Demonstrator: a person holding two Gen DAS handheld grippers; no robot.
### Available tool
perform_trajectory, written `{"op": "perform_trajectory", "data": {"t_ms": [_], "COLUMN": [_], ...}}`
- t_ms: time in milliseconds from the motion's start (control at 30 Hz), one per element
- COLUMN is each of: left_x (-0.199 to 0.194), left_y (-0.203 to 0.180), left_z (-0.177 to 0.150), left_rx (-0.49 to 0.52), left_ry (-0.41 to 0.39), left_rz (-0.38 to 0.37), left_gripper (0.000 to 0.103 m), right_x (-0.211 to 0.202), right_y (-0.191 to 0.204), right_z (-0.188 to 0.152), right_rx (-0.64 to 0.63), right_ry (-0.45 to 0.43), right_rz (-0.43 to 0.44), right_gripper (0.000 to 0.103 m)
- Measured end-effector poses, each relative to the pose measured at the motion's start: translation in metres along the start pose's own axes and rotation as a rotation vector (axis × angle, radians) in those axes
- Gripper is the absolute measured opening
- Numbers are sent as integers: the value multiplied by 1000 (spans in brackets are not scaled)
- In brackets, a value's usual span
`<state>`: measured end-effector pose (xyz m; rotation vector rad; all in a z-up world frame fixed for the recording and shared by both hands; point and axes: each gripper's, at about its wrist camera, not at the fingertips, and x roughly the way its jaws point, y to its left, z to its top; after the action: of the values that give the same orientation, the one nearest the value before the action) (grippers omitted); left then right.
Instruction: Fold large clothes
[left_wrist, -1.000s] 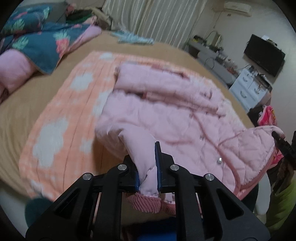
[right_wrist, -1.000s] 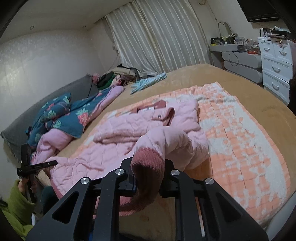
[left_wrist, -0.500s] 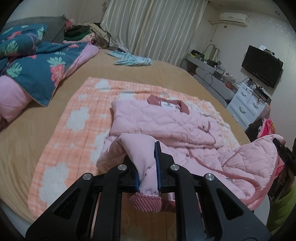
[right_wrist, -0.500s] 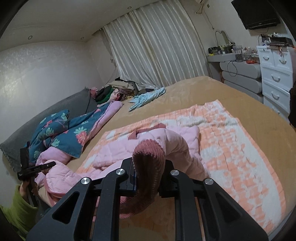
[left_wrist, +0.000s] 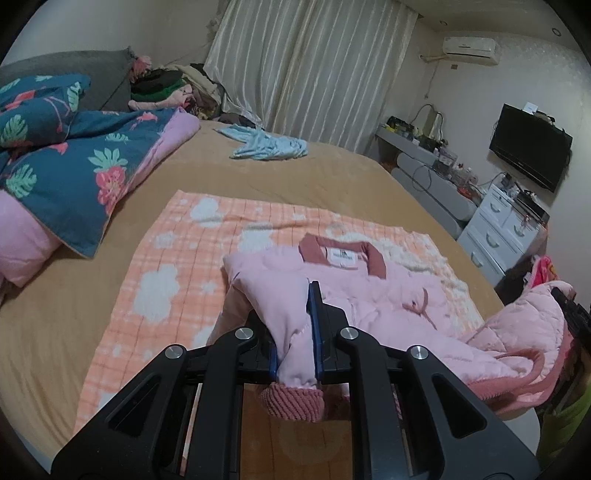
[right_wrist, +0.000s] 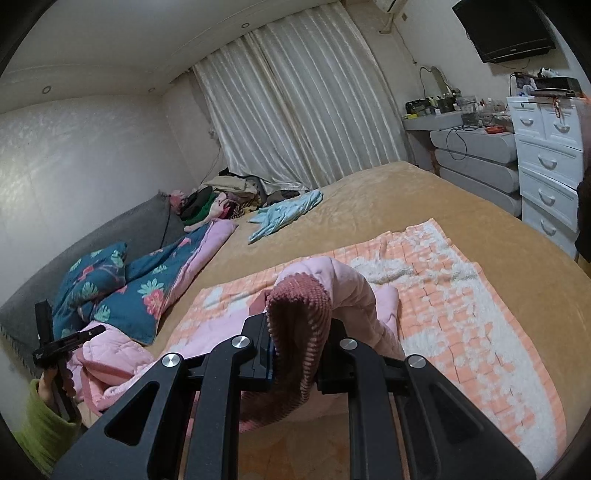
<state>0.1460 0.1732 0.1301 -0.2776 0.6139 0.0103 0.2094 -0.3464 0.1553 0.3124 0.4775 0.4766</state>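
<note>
Left tool (left_wrist: 295, 332) clamped on a jacket (left_wrist: 369, 295) sleeve near its ribbed cuff (left_wrist: 293, 402), jacket spread on the orange blanket (left_wrist: 177, 266) on the bed (left_wrist: 74, 314), right tool (right_wrist: 295, 354) clamped on the other cuff (right_wrist: 299, 325), lifted.

A wide bed (left_wrist: 332, 173) with a tan cover fills the room ahead of the tongs. Pale pleated curtains (left_wrist: 310, 70) hang closed on the far wall. Off to the right stand white drawers (right_wrist: 546, 162), a cluttered grey dresser (right_wrist: 476, 147) and a wall-mounted black television (left_wrist: 530, 146), with an air conditioner (left_wrist: 469, 46) high above. The walls are white; recessed ceiling spots (right_wrist: 46, 89) show at upper left.
</note>
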Motion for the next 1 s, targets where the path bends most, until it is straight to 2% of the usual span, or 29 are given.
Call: {"op": "perform_trajectory", "data": {"t_ms": [567, 767, 1000], "left_x": [52, 86, 143], "left_y": [-3, -2, 2], "left_z": [59, 69, 68], "left_rx": [14, 33, 63], "left_ry": [-16, 16, 83], "left_rz": [68, 106, 138], "left_gripper": [7, 7, 9], "right_x": [58, 94, 153], "right_y": [-15, -39, -76], "right_z": [44, 53, 50], "right_rx": [30, 94, 169], "right_ry": [6, 66, 197], "right_rz": [-58, -82, -128], "right_gripper": [14, 14, 16]}}
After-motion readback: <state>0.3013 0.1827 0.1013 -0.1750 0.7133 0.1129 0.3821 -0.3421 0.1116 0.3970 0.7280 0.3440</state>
